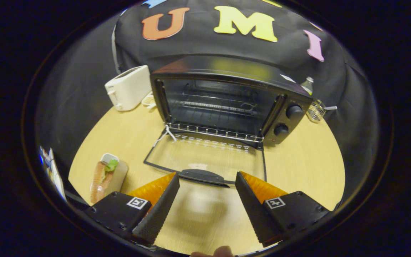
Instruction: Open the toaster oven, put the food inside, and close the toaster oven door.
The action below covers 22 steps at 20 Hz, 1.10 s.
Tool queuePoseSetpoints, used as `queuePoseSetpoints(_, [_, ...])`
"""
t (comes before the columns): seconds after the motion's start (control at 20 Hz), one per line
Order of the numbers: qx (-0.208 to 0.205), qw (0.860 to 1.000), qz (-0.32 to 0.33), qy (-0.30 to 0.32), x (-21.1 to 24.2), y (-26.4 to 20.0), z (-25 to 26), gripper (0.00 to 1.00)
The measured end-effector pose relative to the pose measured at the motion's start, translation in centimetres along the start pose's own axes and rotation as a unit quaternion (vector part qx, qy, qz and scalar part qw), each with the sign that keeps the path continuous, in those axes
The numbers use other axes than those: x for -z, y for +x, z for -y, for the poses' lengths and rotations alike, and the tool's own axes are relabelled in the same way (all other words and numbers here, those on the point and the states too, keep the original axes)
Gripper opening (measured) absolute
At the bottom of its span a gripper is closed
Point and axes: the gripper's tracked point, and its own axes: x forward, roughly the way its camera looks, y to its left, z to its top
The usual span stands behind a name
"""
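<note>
A black toaster oven (227, 103) stands on the wooden table (305, 160), beyond the fingers. Its glass door (205, 155) lies folded down flat toward me, with the dark handle (202, 176) just ahead of the fingertips. The oven's inside shows a wire rack and no food. A sandwich with lettuce (102, 176) lies on the table to the left of the left finger. My gripper (207, 176) is open, with nothing between its fingers but bare tabletop.
A white toaster (128, 87) stands left of the oven at the back. A small dish (149, 100) sits between them. A water bottle (307, 85) and a wire holder (316, 110) stand to the oven's right. The booth's dark cloth wall closes in behind.
</note>
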Motion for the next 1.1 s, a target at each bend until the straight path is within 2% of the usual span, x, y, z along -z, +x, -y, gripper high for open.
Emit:
queuePoseSetpoints(0.2, [-0.147, 0.989, -0.002, -0.009, -0.3, -5.8, -7.3, 1.00])
queuePoseSetpoints(0.3, [-0.219, 0.974, -0.044, 0.030, 0.3, -6.7, -11.0, 1.00])
queuePoseSetpoints(0.4, [-0.258, 0.958, -0.092, 0.080, 1.2, -6.0, -13.5, 1.00])
queuePoseSetpoints(0.55, [-0.280, 0.939, -0.153, 0.128, 2.1, -3.9, -15.7, 0.99])
queuePoseSetpoints(0.7, [-0.286, 0.925, -0.205, 0.142, 3.0, -1.8, -17.2, 0.98])
queuePoseSetpoints(0.85, [-0.293, 0.904, -0.255, 0.175, 3.7, -0.2, -18.4, 0.93])
queuePoseSetpoints(1.0, [-0.294, 0.895, -0.277, 0.190, 3.7, 1.1, -19.2, 0.84])
queuePoseSetpoints(1.1, [-0.296, 0.890, -0.288, 0.194, 3.9, 1.2, -19.6, 0.74])
